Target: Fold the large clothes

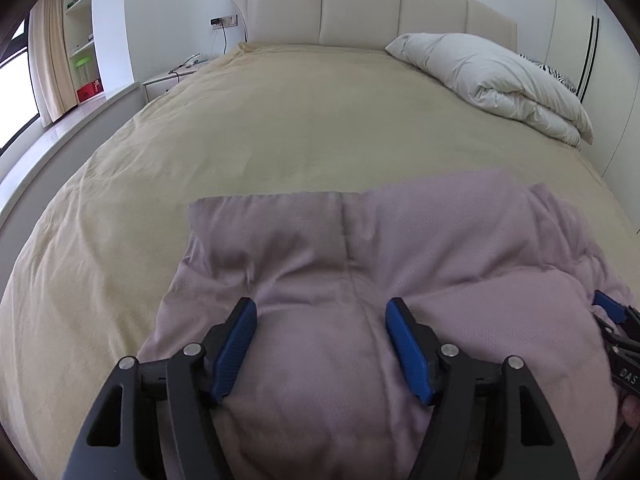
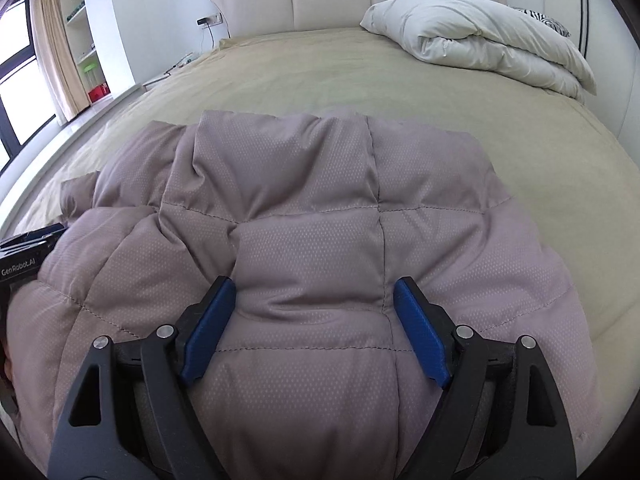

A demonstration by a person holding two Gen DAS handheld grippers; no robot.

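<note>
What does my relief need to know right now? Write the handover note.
Left gripper: open, over the mauve quilted jacket, gripping nothing.
Right gripper: open over the same jacket.
The jacket lies bunched near the front edge of the beige bed; folded white duvet at the headboard end.
Done: jacket appears partly folded.
Left: finish folding and flatten.

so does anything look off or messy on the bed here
Nothing damaged or spilled. The mauve quilted jacket lies rumpled and bunched on its left side, not yet squared. The white duvet sits heaped by the headboard.

right claw (image 2: pixel 314 300) open over quilted jacket (image 2: pixel 312 208)
</note>
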